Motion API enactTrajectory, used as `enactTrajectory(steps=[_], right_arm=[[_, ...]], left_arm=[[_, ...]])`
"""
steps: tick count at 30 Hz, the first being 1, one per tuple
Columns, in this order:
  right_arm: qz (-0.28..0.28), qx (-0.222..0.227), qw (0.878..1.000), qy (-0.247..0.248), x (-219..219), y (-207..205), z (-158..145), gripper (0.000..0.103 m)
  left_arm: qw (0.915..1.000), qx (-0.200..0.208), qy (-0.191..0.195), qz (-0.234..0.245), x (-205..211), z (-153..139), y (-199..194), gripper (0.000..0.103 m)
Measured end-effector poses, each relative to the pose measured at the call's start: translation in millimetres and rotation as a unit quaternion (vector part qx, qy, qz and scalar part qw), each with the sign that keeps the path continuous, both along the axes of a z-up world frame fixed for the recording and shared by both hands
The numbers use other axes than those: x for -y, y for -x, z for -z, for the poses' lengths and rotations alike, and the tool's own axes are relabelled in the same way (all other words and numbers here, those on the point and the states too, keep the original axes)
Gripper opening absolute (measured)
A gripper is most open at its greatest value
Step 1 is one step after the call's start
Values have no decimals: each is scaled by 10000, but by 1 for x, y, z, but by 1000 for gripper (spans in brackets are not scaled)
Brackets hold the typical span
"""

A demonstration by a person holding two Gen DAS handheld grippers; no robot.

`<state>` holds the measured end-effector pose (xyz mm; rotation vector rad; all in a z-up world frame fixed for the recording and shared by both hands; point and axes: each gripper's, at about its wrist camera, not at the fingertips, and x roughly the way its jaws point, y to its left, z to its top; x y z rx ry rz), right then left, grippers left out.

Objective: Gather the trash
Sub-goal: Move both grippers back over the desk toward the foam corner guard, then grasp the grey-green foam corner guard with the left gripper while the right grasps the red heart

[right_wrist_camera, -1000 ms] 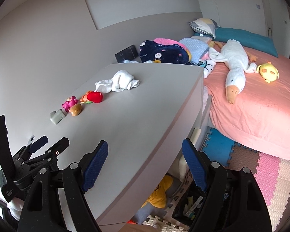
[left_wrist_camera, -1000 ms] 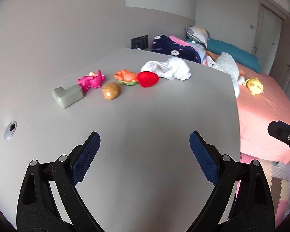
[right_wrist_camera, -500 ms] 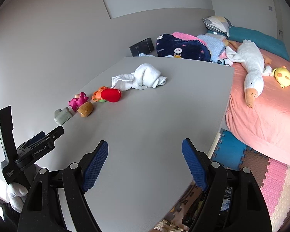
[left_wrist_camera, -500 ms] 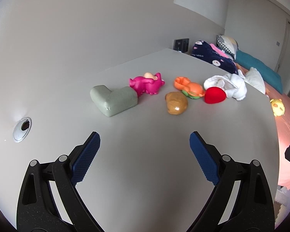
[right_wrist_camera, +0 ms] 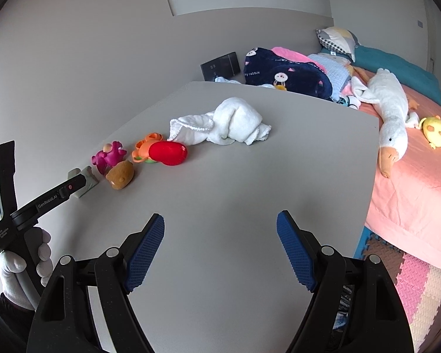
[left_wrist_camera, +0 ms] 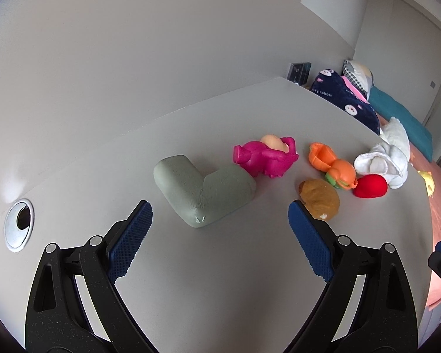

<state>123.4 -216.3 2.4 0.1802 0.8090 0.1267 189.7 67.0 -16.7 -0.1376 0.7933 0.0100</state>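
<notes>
A grey-green L-shaped foam corner guard (left_wrist_camera: 204, 189) lies on the grey table (left_wrist_camera: 220, 279), just beyond my open, empty left gripper (left_wrist_camera: 220, 232). Right of it lie a pink toy (left_wrist_camera: 266, 157), a brown toy (left_wrist_camera: 320, 203), an orange toy (left_wrist_camera: 335, 167), a red toy (left_wrist_camera: 370, 186) and a crumpled white cloth (left_wrist_camera: 382, 158). In the right wrist view the same row shows: guard (right_wrist_camera: 85, 178), pink toy (right_wrist_camera: 108, 156), brown toy (right_wrist_camera: 120, 175), red toy (right_wrist_camera: 169, 153), cloth (right_wrist_camera: 229, 125). My right gripper (right_wrist_camera: 220, 247) is open and empty over the table's middle.
A metal cable grommet (left_wrist_camera: 19, 226) is set in the table at the left. The wall runs along the table's far side. A bed with a pink sheet (right_wrist_camera: 411, 191), a plush goose (right_wrist_camera: 391, 117) and folded blankets (right_wrist_camera: 285, 73) stands right of the table. Foam floor mats (right_wrist_camera: 411, 288) lie below.
My left gripper has moved forward and left toward the corner guard, which is now close in front of it. My right gripper has moved in over the table from its edge.
</notes>
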Motion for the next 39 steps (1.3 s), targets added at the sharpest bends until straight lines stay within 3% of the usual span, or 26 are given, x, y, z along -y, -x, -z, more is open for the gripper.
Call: enactTrajectory(steps=[11,19,22,31,32,34,39], right_arm=[[-319,-101,9994,75,-33,-42,7,79],[-416,-104,9983,388,-51,-67,11,79],[-456,-142,9976,493,-56,-79,14,79],[-499,-306,9975,387,-66,-110,19,79],[-516,-305,9973,417,-68,-112,19,77],[-731,-383,9957,424,-72,-117,21,51],[-829,-360,9941,598,-75,-108,18,48]], left_arm=[[9998,-185,-23,17,-9,4,-28,91],[9994,-277,-174,122,-7,8,-39,91],[9991,-279,-313,96,-7,8,-40,82],[9989,-261,-354,188,-4,7,-41,78],[9989,-263,-353,188,-4,7,-41,78],[9989,-266,-339,182,-4,7,-41,78],[9989,-265,-345,184,-4,8,-41,78]])
